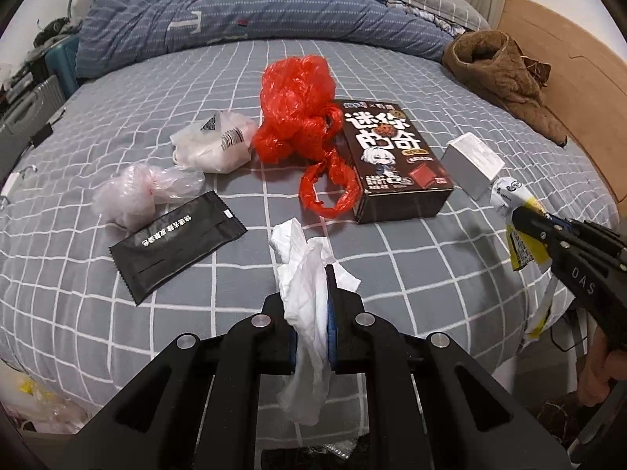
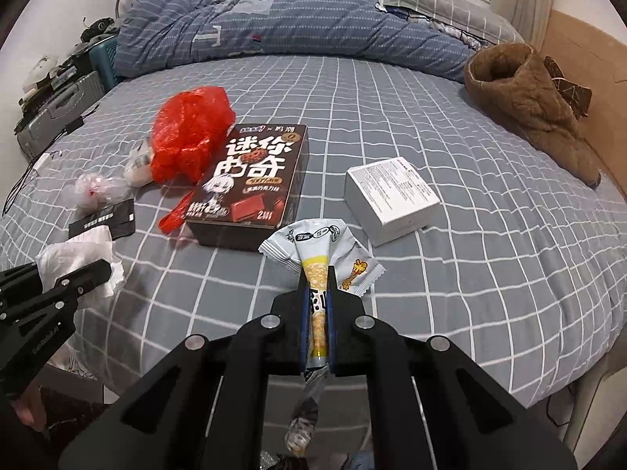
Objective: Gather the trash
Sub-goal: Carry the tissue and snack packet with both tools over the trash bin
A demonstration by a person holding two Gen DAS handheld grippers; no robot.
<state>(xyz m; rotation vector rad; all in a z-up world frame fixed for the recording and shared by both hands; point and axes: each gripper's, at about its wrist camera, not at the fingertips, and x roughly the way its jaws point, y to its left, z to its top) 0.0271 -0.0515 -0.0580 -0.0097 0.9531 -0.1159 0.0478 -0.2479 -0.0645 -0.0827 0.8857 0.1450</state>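
My left gripper [image 1: 307, 274] is shut on a crumpled white tissue [image 1: 301, 258] near the bed's front edge; it also shows in the right wrist view [image 2: 74, 270]. My right gripper [image 2: 318, 274] is shut on a white and yellow snack wrapper [image 2: 317, 246], also seen in the left wrist view [image 1: 517, 211]. On the bed lie a red plastic bag [image 1: 298, 109], a dark cookie box [image 1: 392, 156], a white box [image 1: 472, 162], a black sachet [image 1: 176, 243], a white bag with a barcode [image 1: 215, 143] and a clear crumpled bag [image 1: 145, 192].
The grey checked bedsheet [image 1: 411, 274] covers the bed. A blue quilt [image 1: 250, 15] lies along the far side, a brown coat [image 1: 505, 78] at the right by the wooden headboard [image 1: 568, 70]. Suitcases [image 1: 23, 113] stand at the left. A trash bag [image 1: 35, 403] sits below left.
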